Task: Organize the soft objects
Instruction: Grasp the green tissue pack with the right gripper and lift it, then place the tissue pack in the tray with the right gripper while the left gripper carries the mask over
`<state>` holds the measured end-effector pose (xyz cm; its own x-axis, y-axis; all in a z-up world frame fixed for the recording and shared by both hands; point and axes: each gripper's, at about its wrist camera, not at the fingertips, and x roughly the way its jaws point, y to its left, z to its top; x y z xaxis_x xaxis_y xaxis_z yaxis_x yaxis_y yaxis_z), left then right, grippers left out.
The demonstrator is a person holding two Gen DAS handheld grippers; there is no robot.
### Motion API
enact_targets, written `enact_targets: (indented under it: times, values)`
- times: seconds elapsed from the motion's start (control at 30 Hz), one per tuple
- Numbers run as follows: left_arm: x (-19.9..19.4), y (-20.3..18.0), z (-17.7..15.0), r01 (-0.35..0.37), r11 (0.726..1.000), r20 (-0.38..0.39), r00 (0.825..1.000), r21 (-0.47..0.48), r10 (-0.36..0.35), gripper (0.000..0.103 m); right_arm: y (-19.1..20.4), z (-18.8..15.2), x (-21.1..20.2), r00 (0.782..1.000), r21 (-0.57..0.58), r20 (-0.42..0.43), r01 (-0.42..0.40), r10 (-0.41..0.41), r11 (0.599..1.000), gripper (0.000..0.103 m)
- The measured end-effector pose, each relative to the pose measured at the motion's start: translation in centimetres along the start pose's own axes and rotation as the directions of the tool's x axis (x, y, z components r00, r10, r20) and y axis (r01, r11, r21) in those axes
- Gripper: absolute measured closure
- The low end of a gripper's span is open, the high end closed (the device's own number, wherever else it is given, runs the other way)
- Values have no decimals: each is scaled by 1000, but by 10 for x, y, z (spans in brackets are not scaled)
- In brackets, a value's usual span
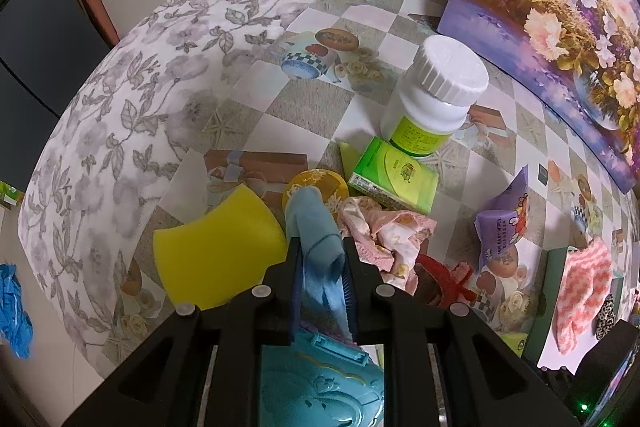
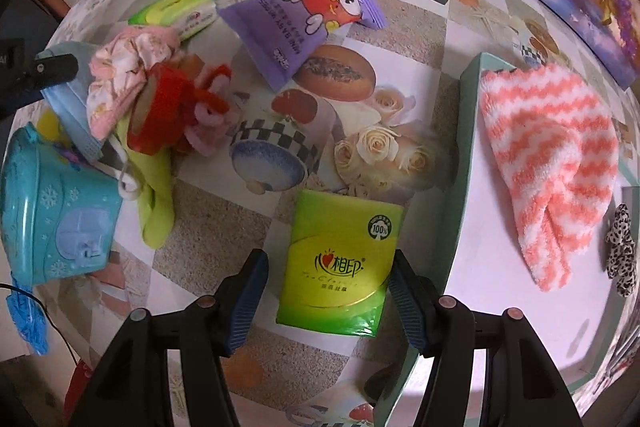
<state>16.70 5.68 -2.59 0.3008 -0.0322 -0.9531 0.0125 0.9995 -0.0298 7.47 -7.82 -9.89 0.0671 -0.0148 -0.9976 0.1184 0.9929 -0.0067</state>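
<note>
My left gripper point(image 1: 322, 267) pinches a limp blue cloth point(image 1: 316, 227) above the clutter. My right gripper point(image 2: 328, 299) hangs spread around the green tissue pack point(image 2: 340, 263) on the surface; it looks light, squashy and slick-wrapped, so I'd take its long sides.

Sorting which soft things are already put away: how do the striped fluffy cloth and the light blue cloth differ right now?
The striped fluffy cloth is pink and white, lying spread in the green tray, untouched. The light blue cloth is plain, bunched, pinched in the left claw above the table clutter. Both are soft fabric.
</note>
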Motion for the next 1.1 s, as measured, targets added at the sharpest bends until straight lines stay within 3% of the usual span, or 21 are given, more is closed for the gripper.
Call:
enact_targets:
  times: [0.17, 0.27, 0.47, 0.63, 0.8, 1.1]
  values:
    - [1, 2, 0, -2, 1000, -1, 1000, -5, 2, 84, -6, -3, -6, 1000, 2, 8, -1, 1, 1000, 39]
    - [0, 1, 0, -2, 1000, 8, 1000, -6, 2, 89, -9, -1, -5, 1000, -3, 18, -2, 2, 1000, 52]
    - [-13, 1, 3, -1, 1000, 44, 999, -4, 1, 91, -18, 0, -17, 1000, 8, 21, -23, 23, 1000, 52]
    - [-38, 0, 6, 10, 1000, 104, 994, 3, -10, 91, -26, 4, -51, 994, 25, 101, -52, 49, 998, 52]
    - [-72, 0, 8, 23, 1000, 187, 982, 9, -25, 91, -40, 5, -89, 982, 49, 185, -51, 42, 997, 52]
    - [-138, -11, 4, 52, 998, 337, 939, 47, -65, 91, -69, -4, -142, 945, 121, 327, -50, 8, 991, 52]
